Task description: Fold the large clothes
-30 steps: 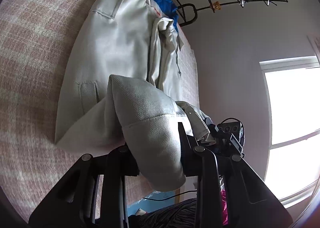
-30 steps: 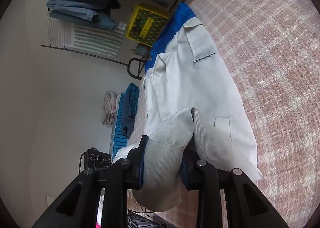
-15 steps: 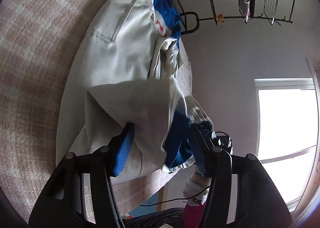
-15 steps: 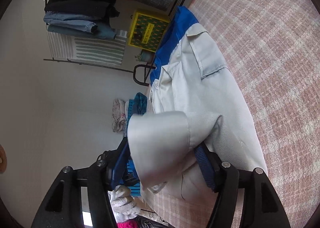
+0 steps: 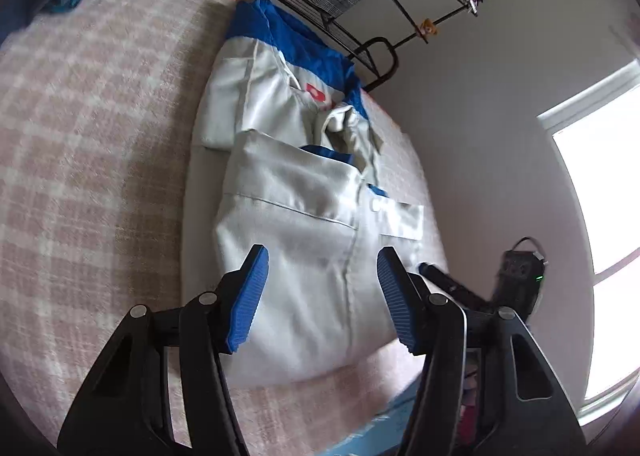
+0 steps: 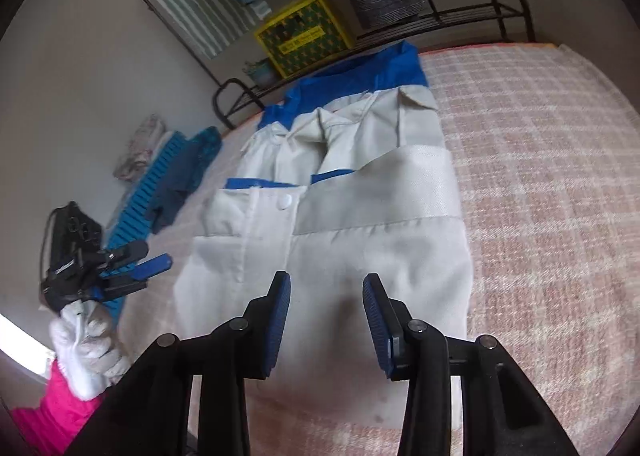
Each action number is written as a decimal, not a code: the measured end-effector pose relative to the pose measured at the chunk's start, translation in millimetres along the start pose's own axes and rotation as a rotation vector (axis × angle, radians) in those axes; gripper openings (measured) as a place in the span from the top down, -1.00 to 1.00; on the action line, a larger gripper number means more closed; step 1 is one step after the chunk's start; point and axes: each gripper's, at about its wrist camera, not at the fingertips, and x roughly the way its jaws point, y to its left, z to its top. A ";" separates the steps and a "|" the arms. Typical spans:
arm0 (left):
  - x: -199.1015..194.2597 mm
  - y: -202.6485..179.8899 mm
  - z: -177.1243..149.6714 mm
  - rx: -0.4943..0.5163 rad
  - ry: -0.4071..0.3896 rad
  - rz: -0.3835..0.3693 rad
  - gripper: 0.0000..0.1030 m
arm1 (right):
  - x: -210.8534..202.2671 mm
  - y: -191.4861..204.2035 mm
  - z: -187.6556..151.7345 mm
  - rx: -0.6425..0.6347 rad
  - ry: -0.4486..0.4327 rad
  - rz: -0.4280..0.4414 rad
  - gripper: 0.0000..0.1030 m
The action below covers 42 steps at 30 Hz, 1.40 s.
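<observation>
A light grey jacket (image 5: 296, 223) with a blue collar lies folded on the pink checked bed cover (image 5: 80, 143), its lower half laid over the chest. My left gripper (image 5: 320, 268) hovers open above the near fold, with nothing between its blue pads. In the right wrist view the same jacket (image 6: 380, 240) lies flat under my right gripper (image 6: 328, 288), whose jaws are closing on empty air with no cloth between them. The left gripper (image 6: 148, 266) also shows at that view's left edge, held by a white-gloved hand (image 6: 86, 352).
A black metal rack (image 6: 460, 15) with hanging clothes and a yellow crate (image 6: 306, 33) stands beyond the bed's far end. A blue slatted board (image 6: 160, 171) with dark clothes lies beside the bed. A bright window (image 5: 600, 191) is on the wall.
Both grippers let go of the jacket's lower part, which they had carried. It now lies flat over the chest. Both grippers have drawn back, risen a little and rolled.
</observation>
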 end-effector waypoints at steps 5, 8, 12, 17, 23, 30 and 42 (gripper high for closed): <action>13.6 17.3 0.1 0.000 -0.002 0.098 -0.13 | -2.8 -27.5 12.2 0.054 -0.048 -0.100 -0.39; 33.1 36.7 -2.0 -0.082 0.065 0.017 -0.04 | 12.5 -46.1 13.5 0.087 0.010 -0.098 -0.31; 42.8 54.3 -10.9 -0.175 0.116 -0.071 0.90 | 21.9 -54.3 14.4 0.132 0.033 0.005 0.37; 13.7 46.7 -23.2 -0.120 0.050 -0.031 0.98 | 12.4 -17.8 22.2 0.010 -0.033 0.021 0.68; 36.7 49.0 -21.4 -0.018 0.058 0.106 0.78 | 47.3 -29.0 15.0 0.017 0.058 -0.088 0.66; -10.6 -0.2 -25.1 0.184 -0.130 0.209 0.74 | -4.9 -14.7 26.1 -0.013 -0.098 -0.167 0.28; 81.2 6.0 2.3 0.189 -0.017 0.225 0.75 | 52.1 16.1 16.9 -0.127 0.041 -0.208 0.54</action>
